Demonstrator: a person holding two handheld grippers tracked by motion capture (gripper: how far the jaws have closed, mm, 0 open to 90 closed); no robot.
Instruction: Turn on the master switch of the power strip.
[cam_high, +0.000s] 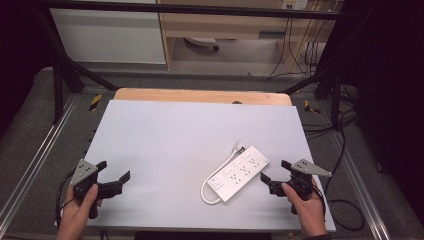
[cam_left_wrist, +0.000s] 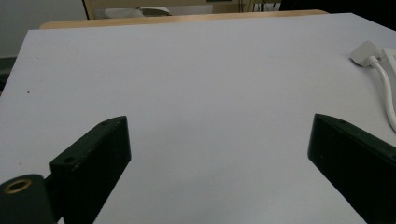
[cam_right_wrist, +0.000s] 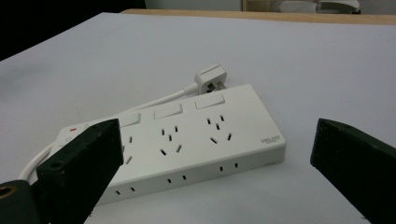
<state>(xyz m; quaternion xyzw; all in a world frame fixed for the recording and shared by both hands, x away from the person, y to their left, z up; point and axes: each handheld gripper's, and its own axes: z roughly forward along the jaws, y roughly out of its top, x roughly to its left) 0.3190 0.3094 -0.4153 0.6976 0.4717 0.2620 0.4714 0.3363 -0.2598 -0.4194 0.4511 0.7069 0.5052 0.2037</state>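
Lower left of the high view: left claw (cam_high: 116, 171), gripped in a hand (cam_high: 76, 215), jaws spread wide apart over bare table (cam_high: 165, 135), clamped on nothing. Same state in the left gripper view, left claw (cam_left_wrist: 219, 149) with two black jaws rising at the lower corners and blank white surface between them. Lower right of the high view: right claw (cam_high: 274, 171), held by the other hand (cam_high: 308, 212), jaws likewise apart and holding nothing, pointed at the near end of the power strip (cam_high: 240, 173). In the right gripper view, right claw (cam_right_wrist: 215, 149) open just short of the power strip (cam_right_wrist: 187, 144), not touching it. Power strip lying flat on the table, right of centre in the high view, set diagonally, white, with three rocker switches above rows of sockets. Cord (cam_high: 212, 182) looping from the strip's lower-left end back along its side to a white plug (cam_high: 241, 147) resting just beyond the far end. Farther up, wooden table edge (cam_high: 200, 95) along the back, then floor and cabinets in the upper part of the frame.
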